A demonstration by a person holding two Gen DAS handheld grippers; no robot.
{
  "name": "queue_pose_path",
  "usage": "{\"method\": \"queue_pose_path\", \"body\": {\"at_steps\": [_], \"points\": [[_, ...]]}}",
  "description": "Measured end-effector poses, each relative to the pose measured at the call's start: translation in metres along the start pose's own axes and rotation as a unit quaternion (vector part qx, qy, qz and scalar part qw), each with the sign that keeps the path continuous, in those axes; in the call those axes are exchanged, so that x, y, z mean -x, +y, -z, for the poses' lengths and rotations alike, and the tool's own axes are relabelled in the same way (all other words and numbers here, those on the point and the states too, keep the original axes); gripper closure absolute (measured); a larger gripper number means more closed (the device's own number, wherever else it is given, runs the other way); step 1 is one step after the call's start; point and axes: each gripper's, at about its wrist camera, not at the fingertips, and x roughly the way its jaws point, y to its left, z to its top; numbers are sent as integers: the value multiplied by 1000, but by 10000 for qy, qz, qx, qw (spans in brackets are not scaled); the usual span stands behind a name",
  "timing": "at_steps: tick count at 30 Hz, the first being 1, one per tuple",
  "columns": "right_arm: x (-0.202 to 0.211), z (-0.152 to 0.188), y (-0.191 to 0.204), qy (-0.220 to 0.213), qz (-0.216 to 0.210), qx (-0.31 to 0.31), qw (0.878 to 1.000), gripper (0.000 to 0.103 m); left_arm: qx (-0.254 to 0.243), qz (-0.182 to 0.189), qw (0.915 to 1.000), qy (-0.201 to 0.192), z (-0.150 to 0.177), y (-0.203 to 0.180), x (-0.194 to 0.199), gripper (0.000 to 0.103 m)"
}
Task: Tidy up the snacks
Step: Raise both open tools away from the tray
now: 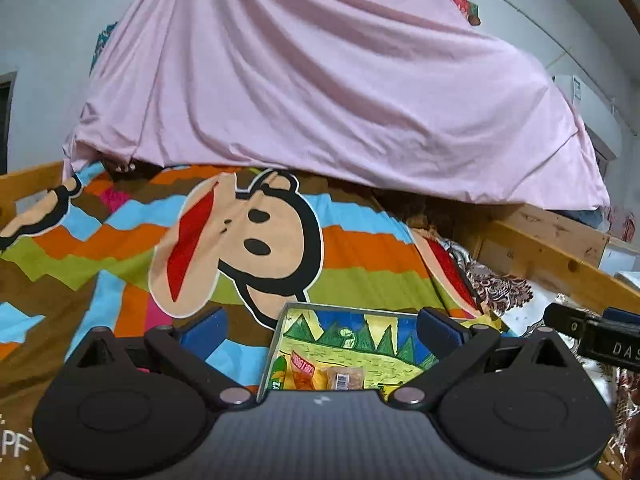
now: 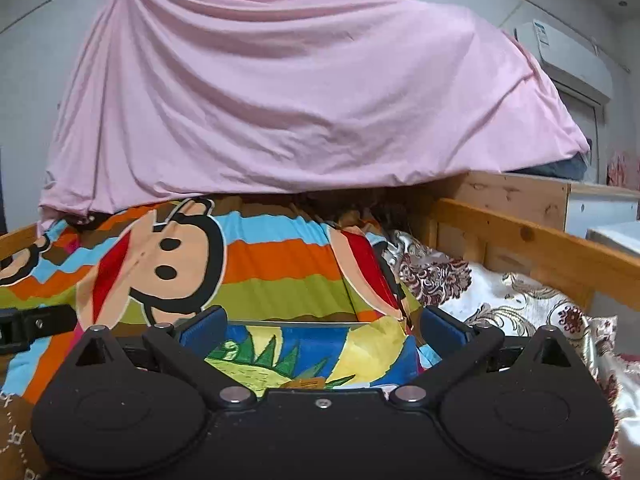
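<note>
A shallow box (image 1: 279,325) lined with a bright crayon landscape lies on the bed, right in front of my left gripper (image 1: 320,320). Inside it, at the near edge, lie an orange snack packet (image 1: 302,372), a green-topped packet (image 1: 278,374) and a clear-wrapped snack with a barcode (image 1: 346,378). My left gripper is open above the box, with nothing between its blue pads (image 1: 206,330). My right gripper (image 2: 320,326) is also open and empty over the same box (image 2: 288,323); a small orange snack (image 2: 307,383) peeks out just past its body. Each gripper shows at the edge of the other's view.
The box rests on a striped bedspread with a cartoon monkey (image 1: 248,236). A pink sheet (image 1: 320,92) hangs over the far end of the bed. A wooden bed rail (image 2: 532,240) and a floral quilt (image 2: 500,300) are on the right.
</note>
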Motion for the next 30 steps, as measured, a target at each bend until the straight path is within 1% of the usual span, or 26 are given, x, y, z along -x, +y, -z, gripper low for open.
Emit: {"method": "queue_pose_path", "body": {"at_steps": [5,11,15,20,25,30], "points": [[30,-2,-1,-124,-86,-92,9998,1,-143,-3,9998,-117,-1,-4,27,1],[65,2,-2,-211,-163,-24,9996,1,-397,-104,9991,-144,13,-5,60,0],[87,5,-4,-273,-197,-13,9994,1,-460,-115,9988,-87,20,-6,79,0],[112,14,-7,-252,-258,-60,9993,1,-400,-249,9988,-162,30,-8,103,0],[137,28,-5,-156,-331,15,9993,1,-304,-242,9992,-49,37,-9,123,0],[160,40,-5,-58,-379,39,9993,1,-293,-222,9992,174,53,-8,144,0]]}}
